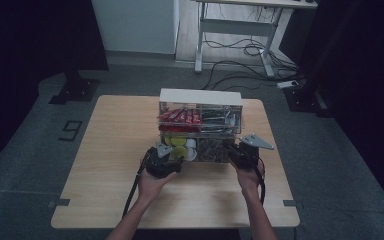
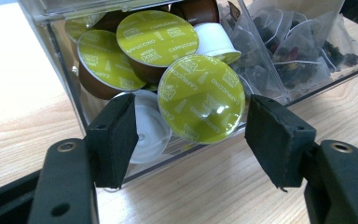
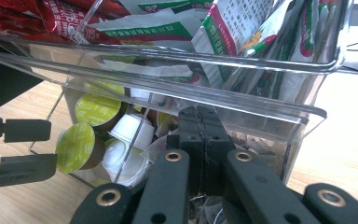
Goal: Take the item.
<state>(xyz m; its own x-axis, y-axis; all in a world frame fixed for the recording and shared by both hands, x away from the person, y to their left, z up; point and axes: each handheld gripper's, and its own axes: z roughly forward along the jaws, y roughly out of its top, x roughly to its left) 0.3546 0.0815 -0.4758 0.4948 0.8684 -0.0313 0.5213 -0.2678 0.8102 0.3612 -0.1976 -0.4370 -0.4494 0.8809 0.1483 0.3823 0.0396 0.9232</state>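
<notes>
Two forearms are seen entering from the near edge of the wooden surface [image 1: 105, 165], each hand wrapped around a tool and stretched forward toward a clear plastic organizer [image 1: 200, 131] that stands near the middle of the surface. The left tool [image 1: 167, 159] is held low, just above the surface, aimed into the open lower left compartment; its jaws are spread wide and nothing is gripped between them. A green-lidded coffee capsule [image 2: 200, 99] is framed between the two pads without being touched, resting at the front of the pile. Behind it, more green capsules [image 2: 154, 38] and white capsules [image 2: 214, 41] are heaped, with tea bags [image 2: 289, 51] in the neighbouring section. The right tool [image 1: 243, 152] is held against the organizer's lower right front, its jaws pressed fully together with nothing seen between them. Farther back, the upper drawer is filled with red packets [image 1: 180, 119] and sachets [image 3: 233, 32].
</notes>
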